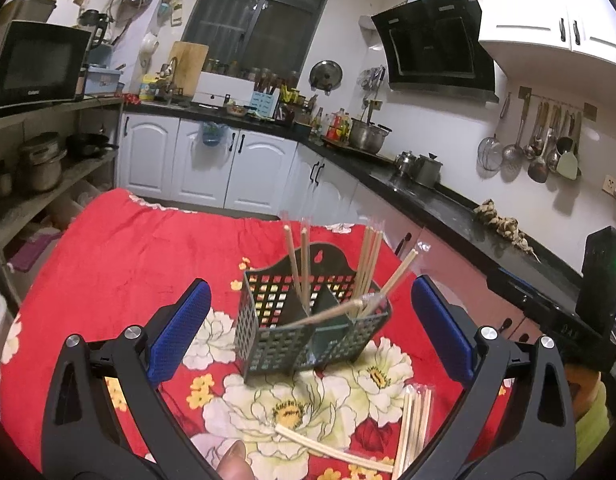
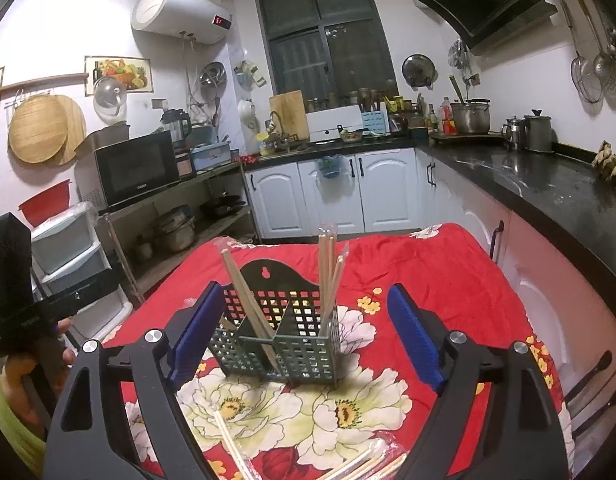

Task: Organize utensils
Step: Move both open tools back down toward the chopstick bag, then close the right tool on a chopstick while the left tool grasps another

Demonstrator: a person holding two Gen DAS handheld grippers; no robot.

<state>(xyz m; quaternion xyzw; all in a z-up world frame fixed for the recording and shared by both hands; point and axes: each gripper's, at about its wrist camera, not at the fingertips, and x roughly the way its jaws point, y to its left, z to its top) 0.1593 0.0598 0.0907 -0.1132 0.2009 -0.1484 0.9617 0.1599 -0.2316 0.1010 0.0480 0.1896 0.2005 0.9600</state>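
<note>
1. a dark green holder (image 1: 308,332) with many small square holes is seen standing upright on a red cloth with big white flowers (image 1: 119,264).
2. the holder is split into small boxes inside, and a tall back with a hanging hole is seen on its far side.
3. wooden chopsticks in clear wrappers (image 1: 303,268) are stood up in the holder, some on the left and a bunch on the right.
4. one wrapped chopstick (image 1: 372,296) is laid slanted across the top of the holder, with its tip pointing up to the right.
5. more wrapped chopsticks (image 1: 416,420) are left lying flat on the cloth, near the camera and to the right of the holder.
6. the left gripper (image 1: 308,324) is held wide apart, with its blue pads (image 1: 179,328) on each side of the holder and not touching it; nothing is gripped.
7. in the other view the holder (image 2: 283,340) is seen between the blue pads (image 2: 416,344) of the right gripper (image 2: 303,340); these jaws are spread wide and nothing is squeezed.
8. loose chopsticks (image 2: 231,436) are seen on the cloth near this gripper too.
9. a black counter (image 1: 448,204) and white cupboards (image 1: 203,164) are seen far behind the cloth.
</note>
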